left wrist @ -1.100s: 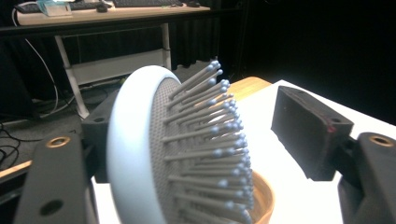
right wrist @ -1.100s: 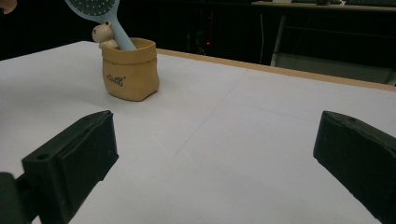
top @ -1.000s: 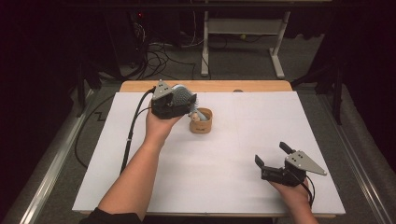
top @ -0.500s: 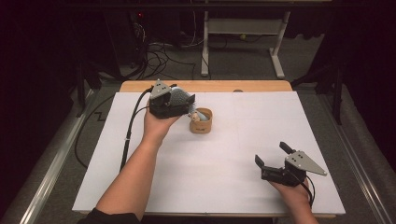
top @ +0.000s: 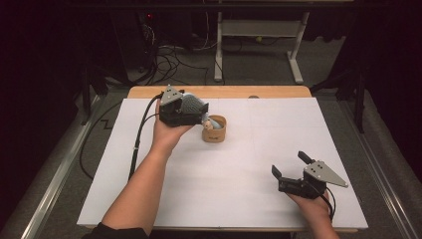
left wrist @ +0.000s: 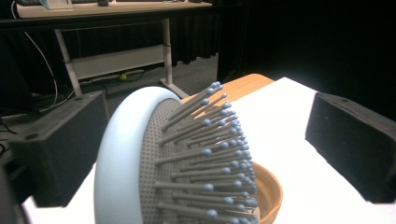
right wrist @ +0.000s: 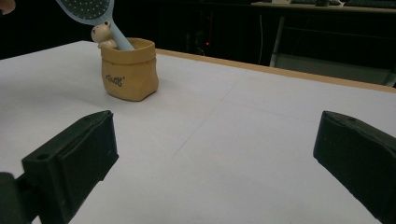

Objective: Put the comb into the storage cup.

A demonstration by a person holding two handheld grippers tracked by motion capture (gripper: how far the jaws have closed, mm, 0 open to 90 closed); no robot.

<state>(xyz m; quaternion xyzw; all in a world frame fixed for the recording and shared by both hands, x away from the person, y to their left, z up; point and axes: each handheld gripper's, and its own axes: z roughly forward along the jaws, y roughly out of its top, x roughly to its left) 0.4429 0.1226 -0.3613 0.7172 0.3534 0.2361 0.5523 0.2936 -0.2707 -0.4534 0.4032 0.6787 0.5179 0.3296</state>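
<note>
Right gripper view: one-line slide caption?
Open right gripper faces a tan pot holding a blue hairbrush on the white table.

The hairbrush [left wrist: 140,154] has a pale blue frame, a grey dotted cushion and grey ball-tipped bristles. The pouch-shaped cup [right wrist: 128,70] at its 5 o'clock is mustard yellow with small dark lettering and a cream bear figure [right wrist: 103,35] at its rim. Both grippers are black with grey plates, over a white table sheet [top: 219,189] edged in light wood.
</note>
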